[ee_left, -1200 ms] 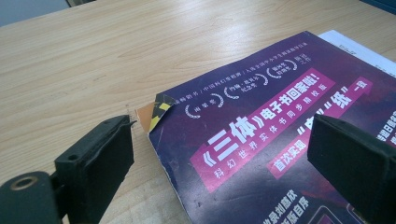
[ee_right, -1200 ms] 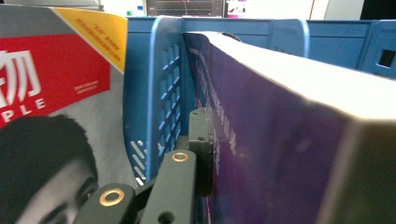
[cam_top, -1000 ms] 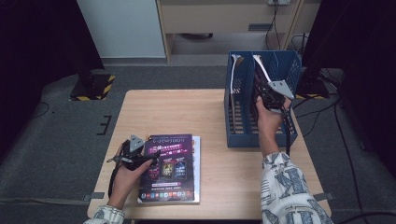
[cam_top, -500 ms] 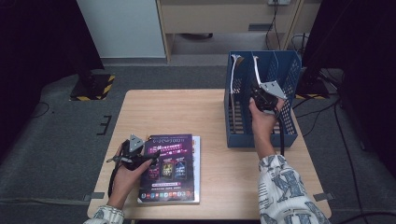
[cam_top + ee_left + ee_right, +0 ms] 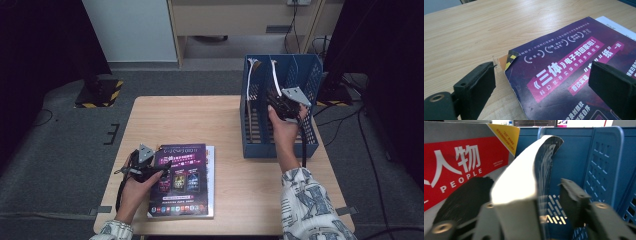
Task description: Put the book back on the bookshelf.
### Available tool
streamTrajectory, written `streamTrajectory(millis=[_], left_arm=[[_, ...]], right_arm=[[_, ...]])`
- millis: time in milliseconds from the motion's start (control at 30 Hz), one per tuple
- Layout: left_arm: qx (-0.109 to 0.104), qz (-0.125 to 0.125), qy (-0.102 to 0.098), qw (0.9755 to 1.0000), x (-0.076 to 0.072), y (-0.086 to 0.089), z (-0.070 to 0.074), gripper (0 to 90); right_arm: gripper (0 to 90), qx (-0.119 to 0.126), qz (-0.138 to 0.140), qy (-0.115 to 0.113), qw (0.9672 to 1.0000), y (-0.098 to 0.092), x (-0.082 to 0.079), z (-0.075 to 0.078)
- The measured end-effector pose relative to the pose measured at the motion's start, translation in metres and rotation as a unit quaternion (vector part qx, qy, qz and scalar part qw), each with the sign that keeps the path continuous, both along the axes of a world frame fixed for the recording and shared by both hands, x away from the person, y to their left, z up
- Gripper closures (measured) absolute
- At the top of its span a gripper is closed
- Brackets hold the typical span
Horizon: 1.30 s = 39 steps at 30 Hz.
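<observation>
With its jaws just opened around a curling magazine (image 5: 524,177) in the blue file rack (image 5: 305,75), the right hand-held gripper (image 5: 278,102) risks snagging it on withdrawal, while the left hand-held gripper (image 5: 159,172) gapes empty over the desk's purple magazine (image 5: 182,180).

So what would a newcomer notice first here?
Probably the blue file rack at the table's far right, where the right claw has just been opening, a curled magazine between its jaws. Next, the purple magazine lying flat near the front edge, the open left claw at its corner.

Right hand-held gripper (image 5: 278,102) jaws newly apart
</observation>
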<state>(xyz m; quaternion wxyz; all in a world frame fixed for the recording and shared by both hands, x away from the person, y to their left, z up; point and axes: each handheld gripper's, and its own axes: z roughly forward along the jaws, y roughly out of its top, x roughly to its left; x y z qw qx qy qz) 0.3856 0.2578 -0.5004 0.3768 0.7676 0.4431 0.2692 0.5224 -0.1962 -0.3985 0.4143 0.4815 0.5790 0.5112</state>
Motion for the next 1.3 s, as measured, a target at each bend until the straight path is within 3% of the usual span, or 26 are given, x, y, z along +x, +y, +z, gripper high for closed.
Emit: streamTrajectory(millis=[233, 433, 600, 767, 1000, 1300], left_arm=[[0.000, 0.000, -0.001, 1.0000, 0.000, 0.000, 0.000, 6.9], [-0.002, 0.001, -0.002, 1.0000, 0.000, -0.001, 0.000, 6.8], [-0.005, 0.000, -0.002, 1.0000, 0.000, -0.001, 0.001, 6.8], [-0.006, 0.000, -0.003, 1.0000, 0.000, 0.000, 0.001, 6.8], [-0.004, -0.002, -0.002, 1.0000, 0.000, 0.001, 0.001, 6.3], [-0.008, -0.006, -0.003, 0.9999, -0.002, 0.000, 0.001, 5.6]], right_arm=[[26.8, 0.008, 0.026, 0.024, 0.9993, -0.001, -0.005, 0.003], [18.8, 0.021, 0.051, 0.024, 0.9982, -0.003, -0.017, 0.006], [16.9, 0.034, 0.061, 0.025, 0.9972, -0.009, -0.030, 0.006], [14.1, 0.020, 0.068, 0.038, 0.9968, -0.017, -0.041, 0.001], [13.4, 0.019, 0.075, 0.036, 0.9964, -0.023, -0.060, -0.009], [8.3, 0.009, 0.108, 0.051, 0.9927, -0.023, -0.082, -0.019]])
